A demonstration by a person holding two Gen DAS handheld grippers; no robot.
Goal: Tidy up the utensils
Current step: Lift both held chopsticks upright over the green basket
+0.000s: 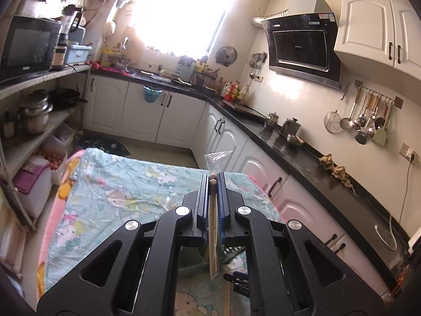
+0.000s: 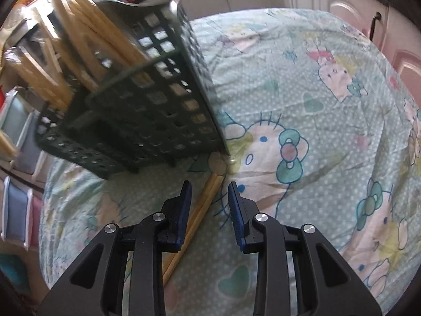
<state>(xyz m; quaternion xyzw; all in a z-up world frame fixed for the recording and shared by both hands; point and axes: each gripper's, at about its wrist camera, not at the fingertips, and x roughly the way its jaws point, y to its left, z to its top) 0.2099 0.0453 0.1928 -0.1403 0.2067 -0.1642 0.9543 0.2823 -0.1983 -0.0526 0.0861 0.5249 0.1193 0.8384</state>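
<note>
My left gripper (image 1: 213, 181) clamps a clear-wrapped pair of wooden chopsticks (image 1: 213, 226) | my right gripper (image 2: 208, 192) parted over loose bamboo chopsticks (image 2: 204, 202) on the cartoon-print cloth (image 2: 302, 92) | dark green lattice plastic holder (image 2: 147, 105) near, holding more sticks

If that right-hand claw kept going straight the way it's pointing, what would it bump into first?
Most likely the pair of wooden chopsticks lying on the cartoon-print cloth. They sit between the open right claw fingers, nearer its left finger. The green basket stands further ahead, though depth is hard to judge.
</note>
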